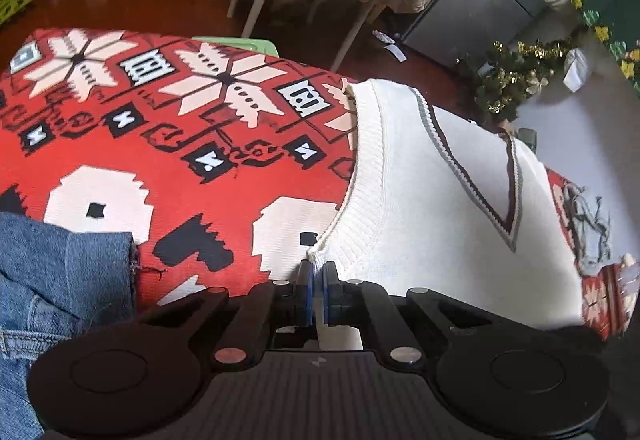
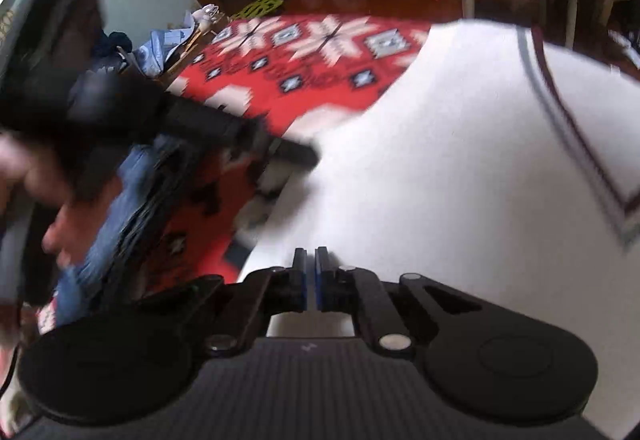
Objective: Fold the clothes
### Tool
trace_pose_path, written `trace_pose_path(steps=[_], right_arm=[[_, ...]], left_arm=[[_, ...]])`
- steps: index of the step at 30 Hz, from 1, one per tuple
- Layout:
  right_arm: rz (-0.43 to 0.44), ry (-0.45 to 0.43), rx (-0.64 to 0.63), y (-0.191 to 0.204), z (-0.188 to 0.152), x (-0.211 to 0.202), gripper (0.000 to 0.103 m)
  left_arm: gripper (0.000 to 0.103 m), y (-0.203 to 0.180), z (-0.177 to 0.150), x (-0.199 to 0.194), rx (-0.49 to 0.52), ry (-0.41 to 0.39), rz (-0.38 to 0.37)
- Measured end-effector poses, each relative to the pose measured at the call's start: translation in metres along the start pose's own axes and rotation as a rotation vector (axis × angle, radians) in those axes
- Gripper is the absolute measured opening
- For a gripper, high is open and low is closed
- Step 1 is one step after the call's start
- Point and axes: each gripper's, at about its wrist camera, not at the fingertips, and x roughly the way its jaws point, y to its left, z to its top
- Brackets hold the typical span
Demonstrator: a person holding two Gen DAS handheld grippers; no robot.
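Jaws of the left gripper [image 1: 319, 272] pinch the corner of the white vest [image 1: 440, 200]. The right gripper [image 2: 311, 260] looks clamped on the vest's near edge. The vest stretches away from both over the red cloth [image 1: 160, 144], collar farthest.

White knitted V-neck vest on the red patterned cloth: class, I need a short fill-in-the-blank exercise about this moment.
1. The white knitted vest has a neckline shaped like the letter ____.
2. The left gripper is shut on the vest's ribbed ____.
3. The vest lies on a patterned cloth whose main colour is ____.
4. Beside the left gripper lies a garment of blue ____.

Missing words: V; corner; red; denim
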Motion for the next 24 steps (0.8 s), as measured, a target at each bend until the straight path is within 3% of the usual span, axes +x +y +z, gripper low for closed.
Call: trace_pose_path(steps=[5,8,12,15,24], right_arm=[[0.021,-0.012,0.076,0.006,-0.019,-0.013,0.005],[0.018,-0.037,0.102,-0.004,-0.014,-0.018,0.007],[0.052,-0.049,0.096,-0.016,-0.003,-0.015,0.007],[0.064,-0.01,0.07,-0.015,-0.003,-0.008,0.007],[0.112,0.081,0.037,0.013,-0.05,-0.018,0.008]], left_arm=[[0.009,0.006,-0.009,-0.012,-0.097,0.023,-0.052],[0.017,0.005,-0.025,-0.017,-0.134,0.046,-0.083],[0.02,0.003,-0.047,-0.019,-0.162,0.06,-0.08],[0.02,0.003,-0.064,-0.023,-0.201,0.056,-0.084],[0.02,0.002,-0.117,-0.044,-0.271,0.083,-0.079]])
